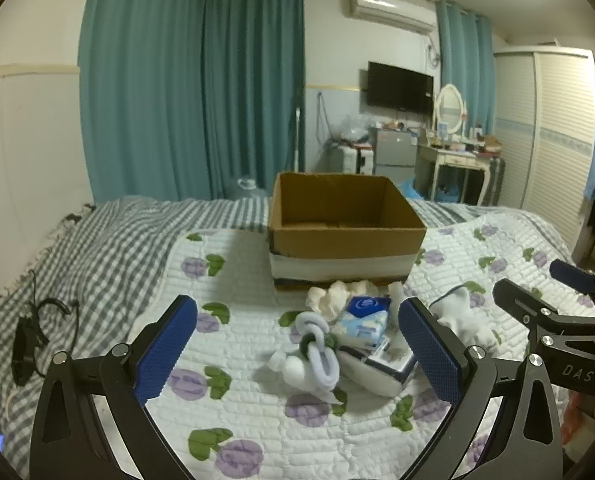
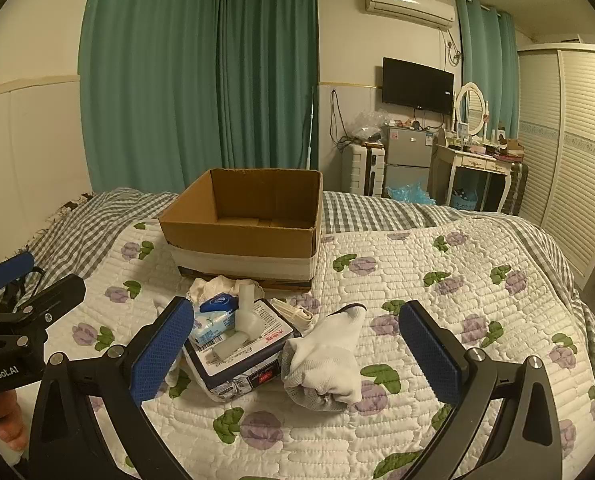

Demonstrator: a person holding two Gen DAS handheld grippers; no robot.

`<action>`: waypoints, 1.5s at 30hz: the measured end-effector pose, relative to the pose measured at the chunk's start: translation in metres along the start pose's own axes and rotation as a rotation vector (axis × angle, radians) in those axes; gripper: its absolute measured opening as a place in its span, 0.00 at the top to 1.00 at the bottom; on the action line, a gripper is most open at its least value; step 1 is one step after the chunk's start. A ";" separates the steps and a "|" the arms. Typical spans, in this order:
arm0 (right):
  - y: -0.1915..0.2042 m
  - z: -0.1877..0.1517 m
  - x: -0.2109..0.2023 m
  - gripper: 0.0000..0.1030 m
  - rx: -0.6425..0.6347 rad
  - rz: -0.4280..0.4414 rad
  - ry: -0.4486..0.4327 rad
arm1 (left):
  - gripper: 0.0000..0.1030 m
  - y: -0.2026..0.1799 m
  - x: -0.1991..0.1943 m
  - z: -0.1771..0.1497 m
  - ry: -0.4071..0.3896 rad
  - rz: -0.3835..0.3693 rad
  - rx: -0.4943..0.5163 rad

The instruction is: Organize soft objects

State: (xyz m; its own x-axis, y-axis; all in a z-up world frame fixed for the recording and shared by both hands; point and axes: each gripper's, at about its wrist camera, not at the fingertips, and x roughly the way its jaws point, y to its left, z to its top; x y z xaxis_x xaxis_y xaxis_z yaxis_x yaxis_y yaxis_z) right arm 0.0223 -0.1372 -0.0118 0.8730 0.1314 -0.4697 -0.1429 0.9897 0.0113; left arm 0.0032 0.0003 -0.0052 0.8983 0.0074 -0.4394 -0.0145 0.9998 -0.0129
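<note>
Both tongs, left (image 1: 297, 354) and right (image 2: 296, 350), gape wide (empty) over the sock pile (image 1: 317, 354).

On the bed: one cardboard box (image 2: 249, 224). One tissue box (image 2: 243, 354). One tissue packet (image 2: 211, 326). One white glove (image 2: 325, 364). One sock bundle (image 1: 317, 352). One cream cloth (image 1: 337, 296).
</note>
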 end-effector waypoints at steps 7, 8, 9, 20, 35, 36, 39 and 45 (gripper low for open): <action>0.000 -0.001 0.000 0.00 -0.003 -0.002 0.002 | 0.00 0.001 -0.001 0.000 -0.010 0.004 -0.004; 0.000 -0.001 0.000 0.00 -0.002 -0.003 0.002 | 0.00 0.002 -0.001 0.001 -0.011 0.003 -0.006; 0.001 0.000 0.000 0.00 -0.003 -0.003 0.003 | 0.00 0.002 -0.001 0.001 -0.011 0.002 -0.006; -0.002 0.000 0.000 0.00 -0.003 -0.010 0.011 | 0.00 0.000 -0.001 0.001 -0.005 -0.001 -0.001; -0.004 -0.001 0.002 0.00 0.001 -0.011 0.019 | 0.00 0.000 0.001 -0.001 -0.006 -0.004 0.000; -0.005 0.000 0.002 0.00 0.002 -0.011 0.020 | 0.00 0.000 0.001 -0.001 -0.006 -0.005 0.000; -0.004 0.000 0.002 0.00 0.002 -0.009 0.020 | 0.00 0.000 0.001 -0.001 -0.005 -0.005 0.001; -0.003 0.001 0.001 0.00 -0.001 -0.010 0.019 | 0.00 -0.001 -0.001 0.000 -0.014 -0.005 0.000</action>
State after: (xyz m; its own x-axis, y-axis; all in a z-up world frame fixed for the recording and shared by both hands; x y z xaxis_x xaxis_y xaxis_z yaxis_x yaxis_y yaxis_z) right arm 0.0242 -0.1400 -0.0111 0.8652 0.1201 -0.4867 -0.1345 0.9909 0.0055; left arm 0.0021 -0.0002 -0.0046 0.9044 0.0027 -0.4267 -0.0102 0.9998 -0.0154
